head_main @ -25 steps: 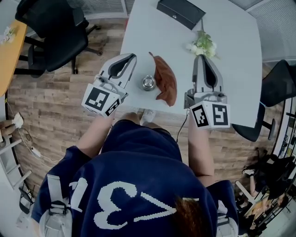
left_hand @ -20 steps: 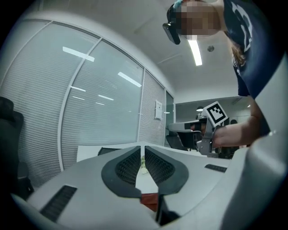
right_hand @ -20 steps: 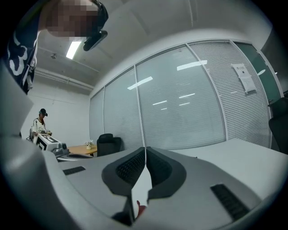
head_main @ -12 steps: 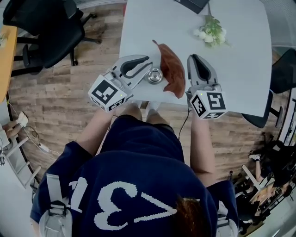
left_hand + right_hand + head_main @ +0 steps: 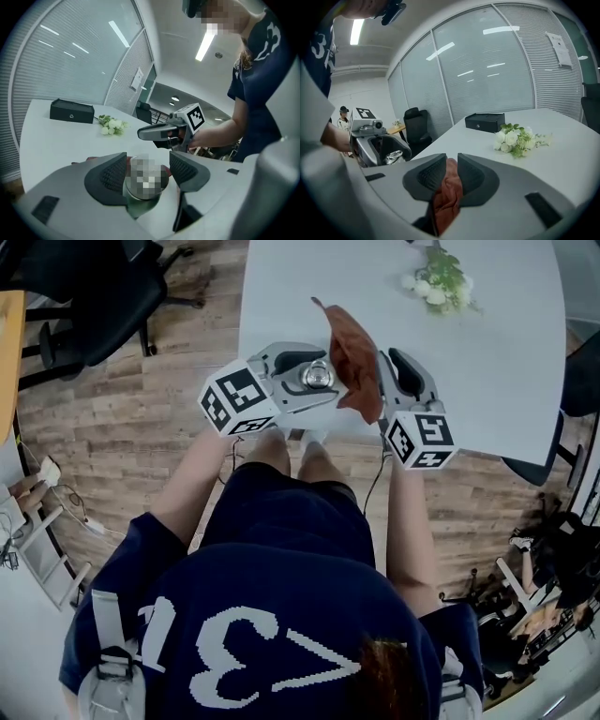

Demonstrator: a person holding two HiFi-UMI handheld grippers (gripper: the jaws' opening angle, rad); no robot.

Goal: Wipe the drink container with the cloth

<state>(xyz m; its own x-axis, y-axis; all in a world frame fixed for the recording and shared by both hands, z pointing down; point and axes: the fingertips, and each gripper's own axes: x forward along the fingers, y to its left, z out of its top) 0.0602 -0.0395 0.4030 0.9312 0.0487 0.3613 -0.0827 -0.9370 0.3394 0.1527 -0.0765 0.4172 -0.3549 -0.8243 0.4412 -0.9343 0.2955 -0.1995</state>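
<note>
Left gripper (image 5: 326, 381): we hold it at the near edge of the table (image 5: 497, 362), pointing rightwards. Its jaws have just been opening and stand wide apart, with the container between the pads. A gap shows on one side, so nothing is clamped
Container (image 5: 145, 180): small, shiny and upright, near the table's edge, inside the left jaws and just left of the cloth
Cloth (image 5: 352, 357): rust-brown and crumpled, its long axis running away from us across the table. Its near end lies in the right jaws
Right gripper (image 5: 451, 173): it points away from us, along the cloth. Its jaws have just been opening and stand partly apart, with a fold of cloth filling the gap. We judge the pads aren't squeezing it yet
Key relation: each thing already sits between its own pads, the left nearer the container and the right nearer the cloth
Next, as we judge it: both jaws need closing, then the cloth goes leftwards onto the container
</note>
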